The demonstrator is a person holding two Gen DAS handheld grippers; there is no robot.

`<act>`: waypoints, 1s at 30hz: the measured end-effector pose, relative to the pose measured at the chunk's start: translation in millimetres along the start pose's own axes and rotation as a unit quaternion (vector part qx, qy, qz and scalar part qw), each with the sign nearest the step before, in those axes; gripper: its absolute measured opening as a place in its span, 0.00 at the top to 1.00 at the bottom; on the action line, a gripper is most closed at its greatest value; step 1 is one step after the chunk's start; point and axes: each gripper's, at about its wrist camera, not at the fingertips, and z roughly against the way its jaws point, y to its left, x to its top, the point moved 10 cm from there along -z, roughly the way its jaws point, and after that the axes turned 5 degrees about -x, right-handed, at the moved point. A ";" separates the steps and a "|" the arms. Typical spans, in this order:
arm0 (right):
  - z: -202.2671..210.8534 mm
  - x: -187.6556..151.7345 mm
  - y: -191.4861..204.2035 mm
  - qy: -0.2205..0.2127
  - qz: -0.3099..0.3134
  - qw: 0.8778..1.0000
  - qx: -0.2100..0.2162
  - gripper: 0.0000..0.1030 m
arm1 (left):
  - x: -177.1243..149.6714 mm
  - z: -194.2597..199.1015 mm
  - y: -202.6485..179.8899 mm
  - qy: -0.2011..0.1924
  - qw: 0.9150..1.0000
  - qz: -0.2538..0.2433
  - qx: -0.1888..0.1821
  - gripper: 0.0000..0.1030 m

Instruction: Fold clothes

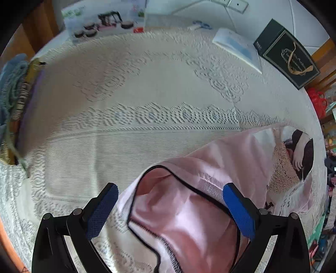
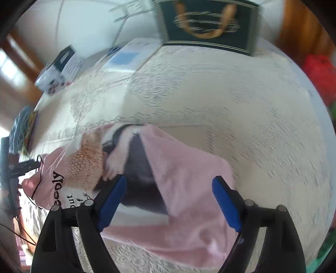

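Note:
A pale pink T-shirt (image 1: 220,159) with a printed picture lies crumpled on the lace-covered table near its front right edge. Its black-edged neck opening (image 1: 180,205) sits between the blue pads of my left gripper (image 1: 171,192), which is open just above the cloth. In the right wrist view the same pink T-shirt (image 2: 184,178) shows a folded-over flap and black lettering. My right gripper (image 2: 169,185) is open over that flap, and its fingers hold nothing. This view is motion-blurred.
A cream lace tablecloth (image 1: 134,84) covers the table. A dark gift box (image 1: 287,52), a white packet (image 1: 237,46) and a printed box (image 1: 105,19) stand along the back. Folded fabrics (image 1: 14,100) lie at the left edge. Red bags (image 2: 319,71) hang beyond the right edge.

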 end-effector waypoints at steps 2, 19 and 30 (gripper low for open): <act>-11.8 11.6 13.8 0.006 0.022 1.000 0.002 0.15 | -0.8 -10.1 -2.6 0.012 1.000 -0.008 -0.001 0.03; -25.6 53.1 54.6 -0.013 0.085 0.996 0.005 0.89 | 59.3 58.1 -19.3 -0.081 0.997 -0.010 0.010 0.89; 111.2 -28.0 24.1 -0.112 0.096 0.988 0.047 0.90 | 10.5 123.4 -31.3 -0.133 0.990 -0.045 -0.008 0.89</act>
